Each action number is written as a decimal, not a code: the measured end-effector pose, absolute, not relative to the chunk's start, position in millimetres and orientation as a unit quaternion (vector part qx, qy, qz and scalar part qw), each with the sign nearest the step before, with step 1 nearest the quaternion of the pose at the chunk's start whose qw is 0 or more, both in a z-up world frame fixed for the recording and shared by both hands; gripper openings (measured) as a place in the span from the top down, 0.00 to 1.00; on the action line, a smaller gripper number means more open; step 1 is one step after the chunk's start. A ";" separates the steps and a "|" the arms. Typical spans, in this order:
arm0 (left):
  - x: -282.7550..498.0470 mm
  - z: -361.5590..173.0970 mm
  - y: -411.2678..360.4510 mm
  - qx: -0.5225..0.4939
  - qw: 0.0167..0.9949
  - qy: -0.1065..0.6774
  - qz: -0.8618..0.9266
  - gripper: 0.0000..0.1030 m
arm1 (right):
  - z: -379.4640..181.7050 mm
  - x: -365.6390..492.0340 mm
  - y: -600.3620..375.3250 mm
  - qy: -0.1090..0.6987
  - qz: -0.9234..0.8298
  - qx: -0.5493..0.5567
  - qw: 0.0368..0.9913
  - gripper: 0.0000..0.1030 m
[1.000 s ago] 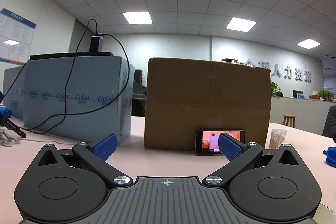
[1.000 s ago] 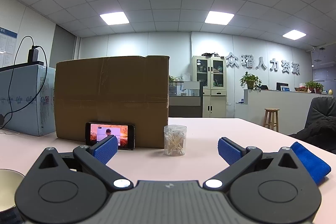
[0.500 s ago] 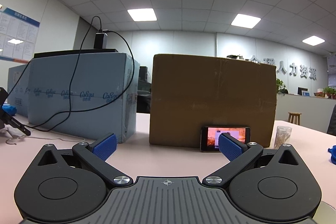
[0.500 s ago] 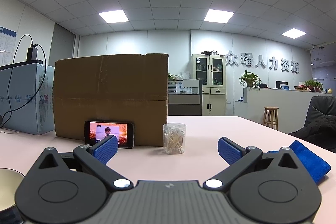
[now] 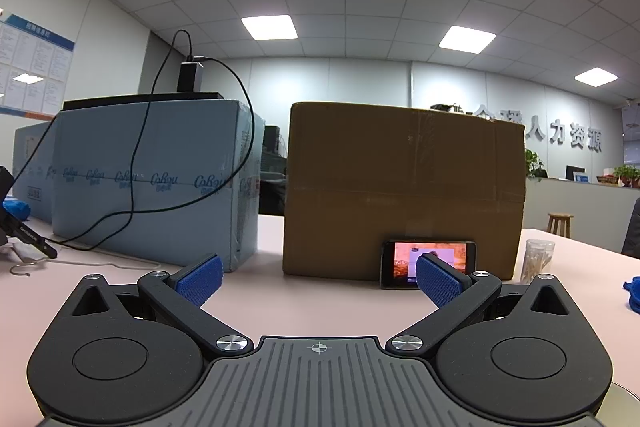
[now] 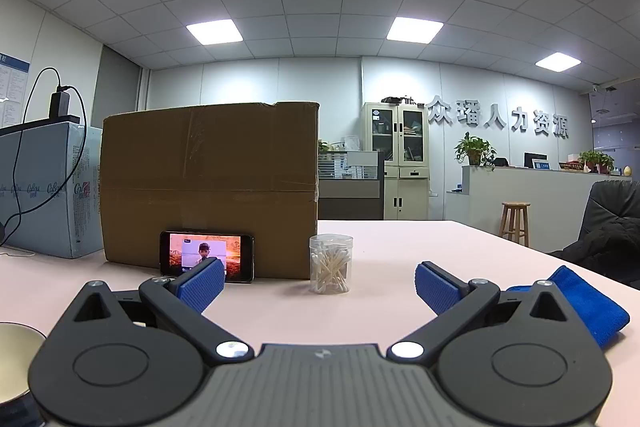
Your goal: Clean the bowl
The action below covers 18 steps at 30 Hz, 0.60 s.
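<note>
The bowl (image 6: 14,355) is pale with a metallic rim and shows only as a sliver at the lower left edge of the right wrist view, left of my right gripper. A sliver of its rim also shows in the left wrist view (image 5: 622,393) at the lower right. A blue cloth (image 6: 588,307) lies on the table just right of my right gripper (image 6: 319,285), which is open and empty. The cloth's edge shows in the left wrist view (image 5: 632,293). My left gripper (image 5: 319,279) is open and empty above the pink table (image 5: 320,307).
A brown cardboard box (image 5: 404,187) stands ahead with a lit phone (image 5: 428,265) leaning on it. A light blue box (image 5: 148,183) with a black cable stands at left. A clear jar of cotton swabs (image 6: 331,263) stands right of the phone. A wire hook (image 5: 24,267) lies far left.
The left gripper's view has shifted so the boxes and phone sit lower and further right. The right gripper's view has shifted slightly. Both grippers stay open.
</note>
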<state>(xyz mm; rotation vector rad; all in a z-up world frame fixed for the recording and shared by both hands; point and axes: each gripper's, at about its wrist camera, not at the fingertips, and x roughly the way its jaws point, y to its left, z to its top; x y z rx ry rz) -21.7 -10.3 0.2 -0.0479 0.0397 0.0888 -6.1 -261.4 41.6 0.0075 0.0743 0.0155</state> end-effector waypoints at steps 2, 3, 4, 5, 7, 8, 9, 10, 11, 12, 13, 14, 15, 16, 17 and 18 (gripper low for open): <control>-21.7 -0.3 -9.9 -0.025 0.999 0.019 0.045 0.00 | 41.3 -5.9 -261.1 0.037 0.008 0.004 0.999 0.00; -21.8 -0.4 -10.0 -0.024 0.999 0.019 0.045 0.00 | 41.5 -5.9 -261.1 0.037 0.008 0.004 0.999 0.00; -21.9 -0.4 -10.0 -0.024 0.999 0.018 0.044 0.00 | 41.7 -5.9 -261.2 0.037 0.008 0.004 0.999 0.00; -21.8 -0.5 -10.2 -0.024 0.999 0.019 0.044 0.00 | 41.9 -5.9 -261.2 0.037 0.008 0.004 0.999 0.00; -21.4 -0.5 -10.3 -0.023 0.999 0.020 0.043 0.00 | 41.9 -5.7 -261.0 0.038 0.008 0.004 0.999 0.00; -21.2 -0.5 -10.1 -0.024 0.999 0.020 0.044 0.00 | 41.8 -5.7 -260.9 0.038 0.008 0.004 0.999 0.00; -21.1 -0.5 -9.9 -0.024 0.998 0.021 0.045 0.00 | 41.8 -5.8 -261.2 0.038 0.008 0.004 0.999 0.00; -20.9 -0.6 -9.7 -0.025 0.998 0.022 0.046 0.00 | 41.7 -5.8 -261.2 0.038 0.008 0.004 0.999 0.00; -20.4 -0.7 -8.9 -0.027 0.998 0.024 0.046 0.00 | 41.7 -5.4 -260.7 0.038 0.008 0.004 0.999 0.00; -20.2 -0.8 -8.4 -0.029 0.998 0.026 0.046 0.00 | 42.0 -5.0 -260.6 0.038 0.008 0.004 0.999 0.00; -20.5 -0.8 -8.1 -0.030 0.998 0.025 0.046 0.00 | 42.3 -4.7 -260.4 0.038 0.008 0.004 0.999 0.00; -21.0 -0.8 -8.0 -0.031 0.998 0.025 0.046 0.00 | 42.5 -4.8 -260.0 0.038 0.008 0.004 0.999 0.00; -21.6 -0.8 -8.3 -0.031 0.998 0.024 0.045 0.00 | 42.6 -4.6 -260.2 0.038 0.008 0.004 0.999 0.00; -21.9 -0.8 -8.6 -0.030 0.998 0.023 0.045 0.00 | 42.6 -4.7 -260.0 0.038 0.008 0.004 0.999 0.00; -22.1 -0.7 -8.8 -0.030 0.998 0.023 0.044 0.00 | 42.6 -4.8 -259.9 0.038 0.008 0.004 0.999 0.00; -22.2 -0.6 -8.9 -0.030 0.998 0.023 0.043 0.00 | 42.6 -5.1 -259.9 0.038 0.008 0.004 0.999 0.00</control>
